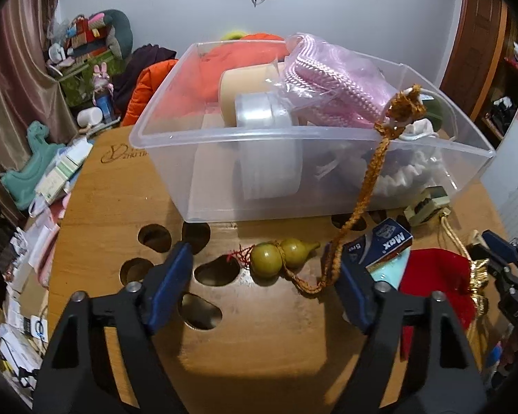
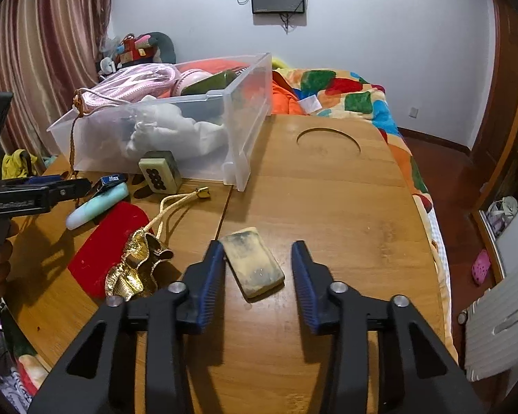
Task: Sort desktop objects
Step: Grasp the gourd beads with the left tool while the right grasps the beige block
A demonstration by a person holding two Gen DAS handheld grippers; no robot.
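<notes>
Left gripper [image 1: 264, 276] jaws wide, nothing pinched; gourd [image 1: 283, 253] on table [image 1: 259, 338] between blue pads, at 12 o'clock of gap, untouched. Brown cord [image 1: 369, 172] runs from gourd to 1 o'clock, over bin [image 1: 224, 179] rim. Staple box [image 1: 386, 241] just past right pad, red pouch [image 1: 435, 276] at 3 o'clock.

Right gripper [image 2: 257, 269] jaws apart, gripping nothing; grubby block [image 2: 253, 262] flat in gap, left pad at its edge, contact unclear; right pad clear. Gold-trimmed pouch [image 2: 103, 248] at 9 o'clock, mahjong tile [image 2: 159, 172] against bin at 11.
</notes>
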